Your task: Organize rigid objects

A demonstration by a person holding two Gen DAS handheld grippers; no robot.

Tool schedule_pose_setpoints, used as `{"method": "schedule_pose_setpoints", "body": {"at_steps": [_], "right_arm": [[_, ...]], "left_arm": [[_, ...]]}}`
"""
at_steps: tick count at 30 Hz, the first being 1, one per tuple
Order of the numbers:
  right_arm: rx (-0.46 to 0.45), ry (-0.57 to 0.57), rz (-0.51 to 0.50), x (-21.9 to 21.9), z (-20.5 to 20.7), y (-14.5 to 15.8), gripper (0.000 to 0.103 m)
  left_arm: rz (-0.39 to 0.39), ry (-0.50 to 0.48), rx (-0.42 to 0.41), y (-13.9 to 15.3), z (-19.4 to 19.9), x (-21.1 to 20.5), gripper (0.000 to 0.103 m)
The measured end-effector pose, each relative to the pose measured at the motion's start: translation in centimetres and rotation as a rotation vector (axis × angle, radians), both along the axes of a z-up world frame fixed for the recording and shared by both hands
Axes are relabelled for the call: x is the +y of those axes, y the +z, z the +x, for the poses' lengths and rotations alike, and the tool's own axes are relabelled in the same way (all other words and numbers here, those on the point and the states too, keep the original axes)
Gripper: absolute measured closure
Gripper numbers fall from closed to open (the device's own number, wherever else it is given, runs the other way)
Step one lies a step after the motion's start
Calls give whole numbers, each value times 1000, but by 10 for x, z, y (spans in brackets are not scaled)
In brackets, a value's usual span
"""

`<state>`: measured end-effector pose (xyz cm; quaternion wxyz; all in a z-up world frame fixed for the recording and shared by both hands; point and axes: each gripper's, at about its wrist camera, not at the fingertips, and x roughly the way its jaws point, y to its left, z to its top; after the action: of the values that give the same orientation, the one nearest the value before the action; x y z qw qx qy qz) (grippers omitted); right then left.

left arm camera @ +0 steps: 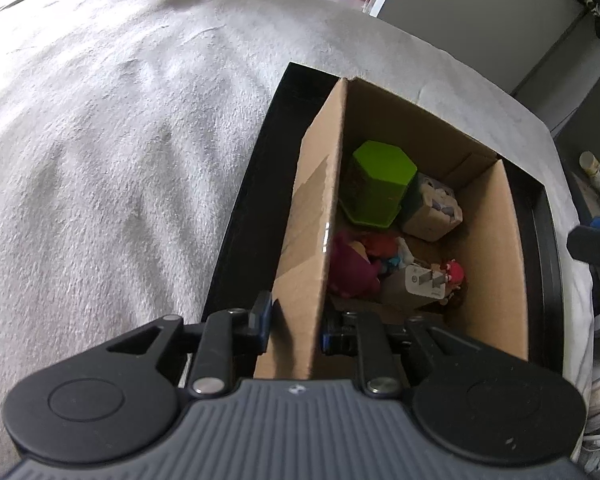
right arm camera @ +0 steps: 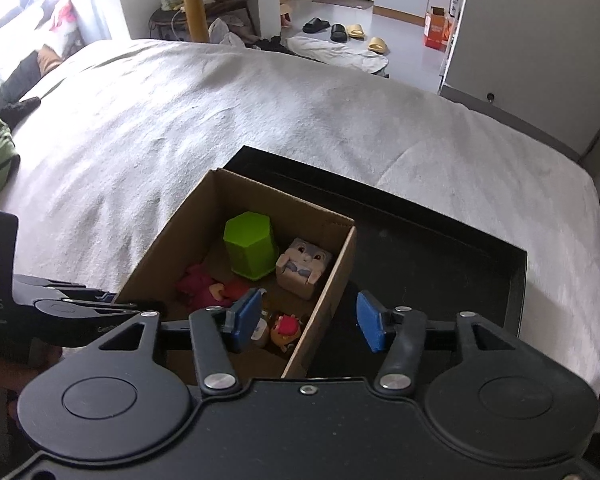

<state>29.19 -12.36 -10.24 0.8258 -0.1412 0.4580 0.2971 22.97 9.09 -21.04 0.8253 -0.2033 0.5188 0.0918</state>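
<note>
Left hand-held gripper (left arm camera: 294, 330) on box wall (left arm camera: 312, 248)

Toys (right arm camera: 256, 256) in box (right arm camera: 172, 236), box in tray (right arm camera: 440, 252), tray on bed (right arm camera: 180, 120)

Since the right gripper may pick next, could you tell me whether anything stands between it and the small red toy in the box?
Yes. The cardboard box's right wall passes between the jaws of the open right gripper; the red toy lies just inside that wall, beside the inner finger, so the outer finger is blocked.
</note>
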Motion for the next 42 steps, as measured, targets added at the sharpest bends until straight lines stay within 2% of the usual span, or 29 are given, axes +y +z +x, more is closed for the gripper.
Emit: {"method": "schedule_pose_setpoints", "body": {"at_steps": [17,22,25,27,30,35,42], "right_arm": [[20,-148,156,-66,-11,25,30],[21,-177,204,-84,-19,31,26],[22,-196,230,-94,-24,35,17],[22,-212,236,-99,-27,37,10],[24,-240,244,-108,-32,37,8],[41,-279,270,-122,-41,40,0],[34,-339,291,-138,-56,48,0]], "left_arm": [[74,-63,-38,68,-4,-24,79],[107,-103,-39,89,-9,-41,68],[115,-128,-42,100,-14,-49,64],[134,-131,-42,107,-17,-54,54],[153,-147,-46,116,-22,-62,43],[170,-172,-60,132,-29,-73,34],[168,-197,-81,156,-43,-79,12]]}}
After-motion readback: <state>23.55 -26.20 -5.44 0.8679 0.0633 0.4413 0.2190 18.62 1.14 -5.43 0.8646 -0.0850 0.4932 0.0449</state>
